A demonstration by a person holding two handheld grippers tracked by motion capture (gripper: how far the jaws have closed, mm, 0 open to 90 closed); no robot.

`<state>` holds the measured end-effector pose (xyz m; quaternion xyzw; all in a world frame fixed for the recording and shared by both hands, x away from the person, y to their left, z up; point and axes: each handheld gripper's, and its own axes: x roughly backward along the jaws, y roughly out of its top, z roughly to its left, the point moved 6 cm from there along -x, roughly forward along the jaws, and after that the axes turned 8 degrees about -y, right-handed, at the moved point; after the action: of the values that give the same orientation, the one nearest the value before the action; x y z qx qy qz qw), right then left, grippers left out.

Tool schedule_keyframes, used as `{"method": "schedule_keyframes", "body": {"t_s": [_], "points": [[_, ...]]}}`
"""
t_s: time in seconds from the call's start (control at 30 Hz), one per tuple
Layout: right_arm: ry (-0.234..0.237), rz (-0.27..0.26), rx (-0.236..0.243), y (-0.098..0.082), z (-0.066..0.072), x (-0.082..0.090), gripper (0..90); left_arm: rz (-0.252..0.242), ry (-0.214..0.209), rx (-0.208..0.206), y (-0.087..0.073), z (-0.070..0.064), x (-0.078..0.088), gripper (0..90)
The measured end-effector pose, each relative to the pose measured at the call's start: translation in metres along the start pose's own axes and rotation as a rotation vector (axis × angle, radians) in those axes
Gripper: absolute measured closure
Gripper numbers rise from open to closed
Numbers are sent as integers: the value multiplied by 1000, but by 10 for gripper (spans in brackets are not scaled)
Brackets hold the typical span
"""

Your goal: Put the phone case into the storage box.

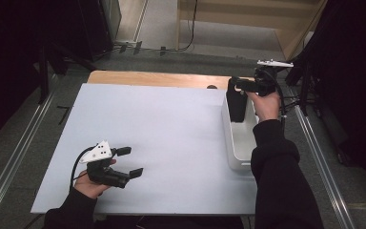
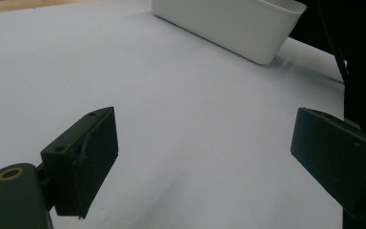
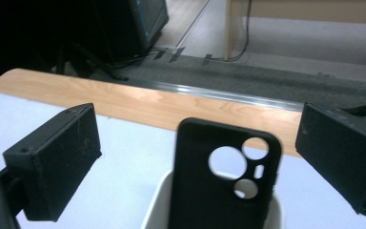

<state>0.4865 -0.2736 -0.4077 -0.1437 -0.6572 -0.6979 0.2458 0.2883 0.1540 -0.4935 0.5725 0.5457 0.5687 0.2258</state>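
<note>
Here, pale sheet [image 1: 162, 133] over wooden table [image 1: 157, 78], white bin [image 1: 238, 143] at the sheet's right edge, black phone case [image 1: 236, 100] upright in the bin's far end, right gripper [image 1: 242, 86] beside it, jaws apart, left gripper [image 1: 129, 162] low over the sheet's near left, jaws apart, grey floor and dark drapes beyond.

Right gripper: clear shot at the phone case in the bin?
Probably yes. The right gripper is open, jaws either side of the upright phone case standing in the white bin, nothing between them.

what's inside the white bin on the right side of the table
A black phone case stands upright at the far end of the white bin. The person's sleeve covers its right rim; the near bottom looks bare.
</note>
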Motion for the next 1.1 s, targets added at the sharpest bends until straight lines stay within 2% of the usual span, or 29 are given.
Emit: {"method": "schedule_keyframes", "body": {"t_s": [0.27, 0.57, 0.97, 1.1], "points": [[102, 2, 8, -2, 17, 8, 0, -4, 3, 3, 0, 1, 1, 88], [199, 15, 59, -8, 37, 19, 1, -3, 6, 2, 0, 1, 1, 88], [307, 18, 92, -19, 56, 33, 3, -3, 3, 1, 0, 2, 1, 88], [332, 34, 125, -24, 61, 37, 3, -2, 3, 1, 0, 2, 1, 88]]}}
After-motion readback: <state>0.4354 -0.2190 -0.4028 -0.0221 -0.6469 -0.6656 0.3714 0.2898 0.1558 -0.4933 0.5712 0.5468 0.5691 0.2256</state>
